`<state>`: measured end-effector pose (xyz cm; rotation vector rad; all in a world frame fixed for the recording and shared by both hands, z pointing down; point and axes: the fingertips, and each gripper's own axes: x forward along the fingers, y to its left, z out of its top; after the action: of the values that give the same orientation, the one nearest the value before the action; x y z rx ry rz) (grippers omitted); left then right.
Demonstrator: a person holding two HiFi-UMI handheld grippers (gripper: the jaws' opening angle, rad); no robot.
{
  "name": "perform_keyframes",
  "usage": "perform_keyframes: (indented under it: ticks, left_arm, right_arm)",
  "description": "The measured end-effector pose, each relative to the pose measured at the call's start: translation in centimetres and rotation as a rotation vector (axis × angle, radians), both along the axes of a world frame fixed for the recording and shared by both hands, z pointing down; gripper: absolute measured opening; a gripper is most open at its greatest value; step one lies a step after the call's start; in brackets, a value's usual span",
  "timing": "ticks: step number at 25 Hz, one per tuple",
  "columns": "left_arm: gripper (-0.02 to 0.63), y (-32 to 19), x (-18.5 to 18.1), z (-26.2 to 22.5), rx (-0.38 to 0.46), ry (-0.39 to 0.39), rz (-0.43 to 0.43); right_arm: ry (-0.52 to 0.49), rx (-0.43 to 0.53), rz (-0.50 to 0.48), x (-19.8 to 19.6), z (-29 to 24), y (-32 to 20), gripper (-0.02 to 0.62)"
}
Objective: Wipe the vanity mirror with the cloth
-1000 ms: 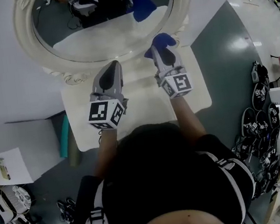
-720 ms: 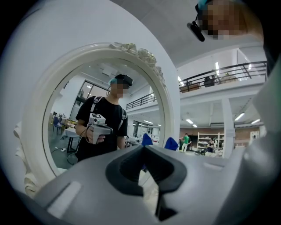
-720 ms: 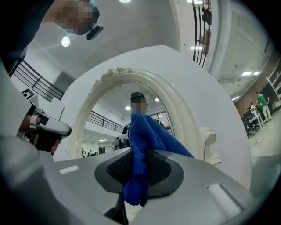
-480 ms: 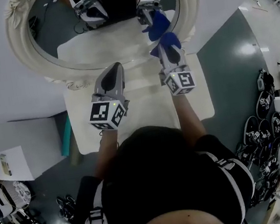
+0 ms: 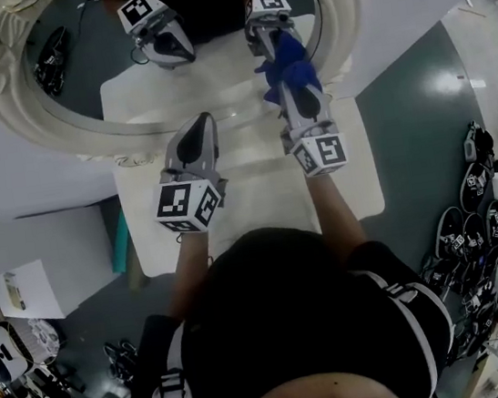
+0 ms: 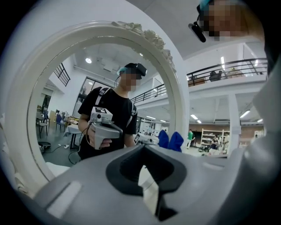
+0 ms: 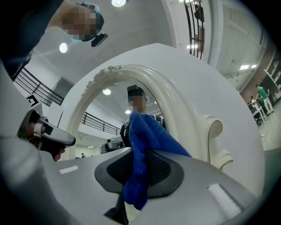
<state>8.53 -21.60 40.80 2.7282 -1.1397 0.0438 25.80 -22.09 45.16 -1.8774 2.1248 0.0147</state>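
1. Head view: a mirror (image 5: 18, 92) with an ornate white oval frame stands at the far edge of a white bench (image 5: 257, 188), and a person in a black top leans over the bench with both arms stretched toward it
2. Head view: the right hand-held gripper (image 5: 296, 86) points at the lower right part of the mirror, with a blue cloth (image 5: 283, 62) bunched at its tip. The cloth lies against the lower rim of the glass and seems to touch it, though the angle leaves that unsure
3. Head view: the left hand-held gripper (image 5: 205, 119) hangs just beside the right one, its tip near the bottom of the frame but apart from it. The glass shows both tools and the cloth in reflection
4. Left gripper view: the jaws are drawn together with only a thin sliver of light between the dark pads, and nothing is held there. The oval frame fills most of the picture, and its glass reflects the person gripping a tool, with the blue cloth off to the right
5. Right gripper view: the jaws are clamped on the blue cloth, which rises between the dark pads and flops over to the right. The white frame arches close in front, and the other tool shows at the left edge
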Motion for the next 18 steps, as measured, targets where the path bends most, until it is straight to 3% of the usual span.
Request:
perform_keyframes:
  ticks: [10,18]
  left_arm:
    - [0.006,0.1,0.0,0.8,-0.02,0.003,-0.017]
    - [0.006,0.0,-1.7,1.1,-0.016,0.034,-0.043]
  right_arm:
    - [-0.069,0.009,-0.04,0.1,-1.1,-0.5,0.067]
    - [0.015,0.007,-0.068,-1.0,-1.6,-0.9,0.067]
